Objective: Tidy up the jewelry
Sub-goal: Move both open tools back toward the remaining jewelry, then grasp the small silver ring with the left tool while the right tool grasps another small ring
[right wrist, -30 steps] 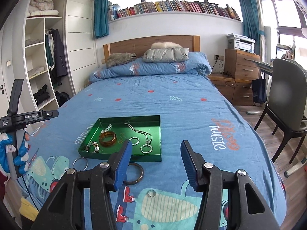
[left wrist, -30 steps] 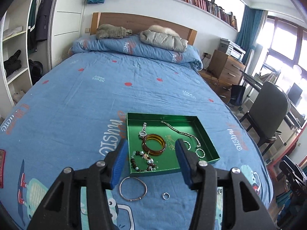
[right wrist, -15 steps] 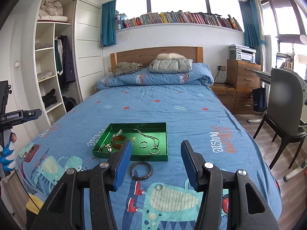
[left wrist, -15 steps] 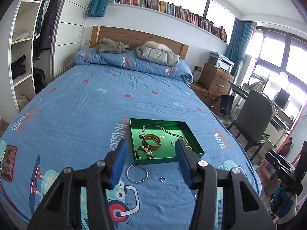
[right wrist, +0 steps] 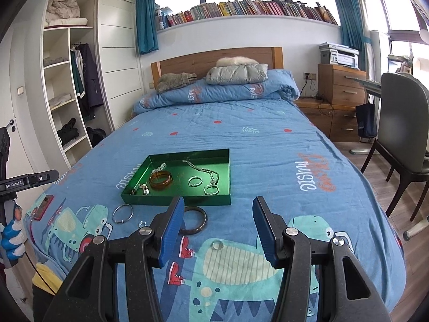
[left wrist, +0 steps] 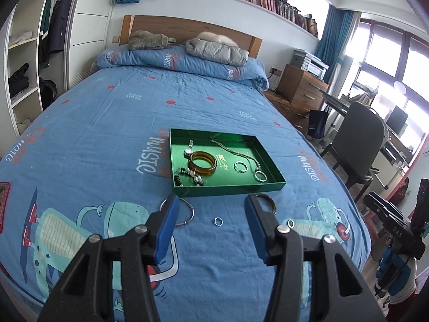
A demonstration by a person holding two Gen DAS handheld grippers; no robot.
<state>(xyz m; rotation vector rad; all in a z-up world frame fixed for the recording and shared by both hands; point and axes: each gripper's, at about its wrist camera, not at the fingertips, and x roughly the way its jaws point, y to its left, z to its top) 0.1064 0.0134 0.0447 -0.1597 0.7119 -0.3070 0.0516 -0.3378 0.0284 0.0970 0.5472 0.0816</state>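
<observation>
A green tray lies on the blue bedspread and holds an amber bangle, a watch, a bead bracelet, a chain necklace and rings. In front of the tray lie a thin silver bangle, a dark bangle, a small silver ring and another ring. My left gripper is open and empty above the loose pieces. My right gripper is open and empty, near the dark bangle.
The bed has a folded quilt and pillows at the headboard. A grey chair and wooden drawers stand at the right. A wardrobe with open shelves stands at the left. A red phone lies at the bed's left edge.
Both grippers pulled back and up from the tray, then the left one came nearer again. Both stay open and empty. The jewelry has not moved.
</observation>
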